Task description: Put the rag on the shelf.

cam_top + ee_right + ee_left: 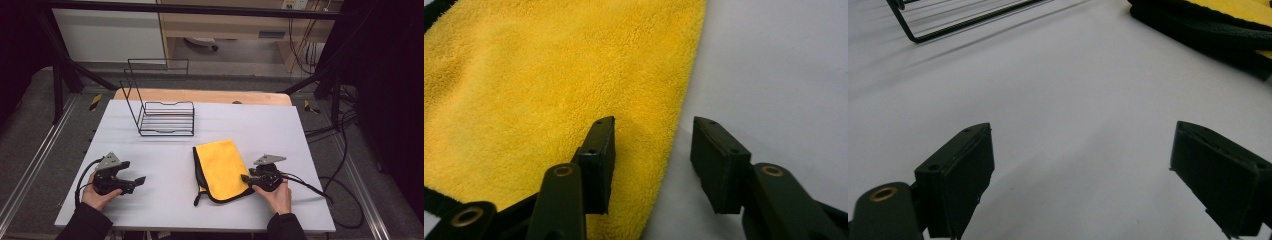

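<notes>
A pale grey bench [165,200] was seen from above, with a strip of bare wood along its far edge. A black wire rack [160,112] was stood on its far left part. A folded yellow cloth [220,167] with a black border was laid flat right of centre, nearer the front edge, well apart from the rack.

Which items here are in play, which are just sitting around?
In play: folded yellow microfibre cloth with black edging; right gripper, open, jaws straddling the cloth's edge.

Sitting around: black wire rack; left gripper, open over the bare white tabletop.
</notes>
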Tool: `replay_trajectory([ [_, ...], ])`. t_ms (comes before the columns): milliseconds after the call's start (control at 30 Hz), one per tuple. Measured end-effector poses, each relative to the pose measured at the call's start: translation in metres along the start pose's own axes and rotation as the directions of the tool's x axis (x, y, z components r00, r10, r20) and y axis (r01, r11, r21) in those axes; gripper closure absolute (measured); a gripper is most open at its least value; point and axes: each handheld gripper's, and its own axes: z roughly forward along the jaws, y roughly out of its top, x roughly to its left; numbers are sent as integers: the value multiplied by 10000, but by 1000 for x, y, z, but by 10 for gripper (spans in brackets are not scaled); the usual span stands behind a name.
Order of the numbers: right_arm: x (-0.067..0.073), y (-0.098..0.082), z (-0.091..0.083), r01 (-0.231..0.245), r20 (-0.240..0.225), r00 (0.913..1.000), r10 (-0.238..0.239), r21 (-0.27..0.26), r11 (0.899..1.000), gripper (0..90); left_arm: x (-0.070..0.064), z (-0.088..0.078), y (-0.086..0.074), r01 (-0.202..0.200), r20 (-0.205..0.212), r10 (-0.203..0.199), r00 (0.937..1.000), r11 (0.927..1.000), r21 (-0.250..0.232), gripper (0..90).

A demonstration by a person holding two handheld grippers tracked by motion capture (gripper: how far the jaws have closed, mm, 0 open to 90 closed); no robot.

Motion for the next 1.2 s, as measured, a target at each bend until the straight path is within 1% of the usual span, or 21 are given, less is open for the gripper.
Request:
replay_trajectory([
  [33, 0, 0, 0, 0, 0, 10000, 0, 0, 10000, 662, 0, 0, 0, -5, 10, 5, 10000, 10000, -11, 103],
  [67, 1, 0, 1, -104, -207, 9997, 105, 23, 9999, 718, 0, 0, 0, -8, 13, 8, 10000, 10000, -15, 103],
  [133, 3, 0, 0, -254, -212, 9995, 253, -27, 9997, 853, 0, 0, 0, 5, 34, -5, 10000, 10000, 7, 103],
  [167, 3, 1, -1, -403, -211, 9990, 402, -65, 9992, 870, 0, 0, 0, 6, 44, -6, 10000, 10000, 18, 103],
  [267, 2, 1, -6, -606, -89, 9981, 605, -136, 9981, 882, -1, 0, 0, 57, 97, -57, 9999, 10000, 12, 103],
  [333, 1, 2, -15, -737, 80, 9972, 740, -278, 9969, 883, -1, 1, 0, 108, 132, -109, 9999, 9999, 23, 104],
  [433, 0, 1, -18, -681, 256, 9973, 686, -217, 9974, 881, -4, 2, 3, 320, 222, -321, 9992, 9995, 56, 107],
  [500, 1, -2, -15, -508, 367, 9980, 511, -99, 9987, 855, -11, 4, 8, 546, 190, -547, 9983, 9985, 62, 114],
  [567, 2, -3, -12, -265, 480, 9985, 269, -101, 9996, 745, -23, 8, 15, 784, 187, -786, 9967, 9969, 78, 140],
  [600, 1, -3, -12, -15, 553, 9985, 30, -274, 9996, 688, -30, 11, 19, 911, 183, -914, 9956, 9957, 170, 156],
  [633, 0, -2, -16, 99, 448, 9990, -67, -708, 9974, 586, -38, 14, 24, 943, 227, -949, 9952, 9952, 259, 180],
  [667, 0, -2, -16, 99, 448, 9990, -67, -708, 9974, 586, -47, 18, 29, 963, 285, -974, 9948, 9947, 367, 180],
  [700, 0, -1, -19, 111, 419, 9991, -69, -1013, 9948, 546, -56, 23, 35, 963, 308, -980, 9947, 9940, 527, 197],
  [767, 0, -1, -24, 103, 132, 9999, -86, -1412, 9899, 492, -75, 32, 44, 793, 583, -834, 9948, 9944, 695, 239],
  [833, 1, -3, -29, 245, 111, 9997, -231, -1540, 9878, 446, -94, 42, 53, 669, 840, -746, 9937, 9936, 906, 306],
  [900, 2, -4, -30, 329, 202, 9993, -301, -1567, 9871, 436, -111, 53, 62, 622, 1273, -754, 9890, 9925, 1048, 330],
  [967, 2, -6, -32, 430, 344, 9987, -382, -1500, 9878, 402, -125, 65, 71, 612, 1494, -781, 9857, 9915, 1144, 374],
  [1033, 1, -9, -35, 348, 315, 9990, -302, -1564, 9871, 393, -138, 78, 80, 569, 1656, -791, 9830, 9893, 1345, 414],
  [1100, -2, -11, -37, 331, 401, 9988, -271, -1594, 9867, 388, -149, 91, 85, 494, 1739, -793, 9816, 9842, 1698, 447],
  [1133, -3, -13, -38, 296, 406, 9989, -232, -1643, 9860, 388, -152, 98, 87, 410, 1688, -737, 9829, 9809, 1900, 461],
  [1200, -4, -15, -40, 245, 430, 9989, -177, -1638, 9862, 383, -156, 112, 87, 515, 1413, -857, 9862, 9719, 2299, 467],
])
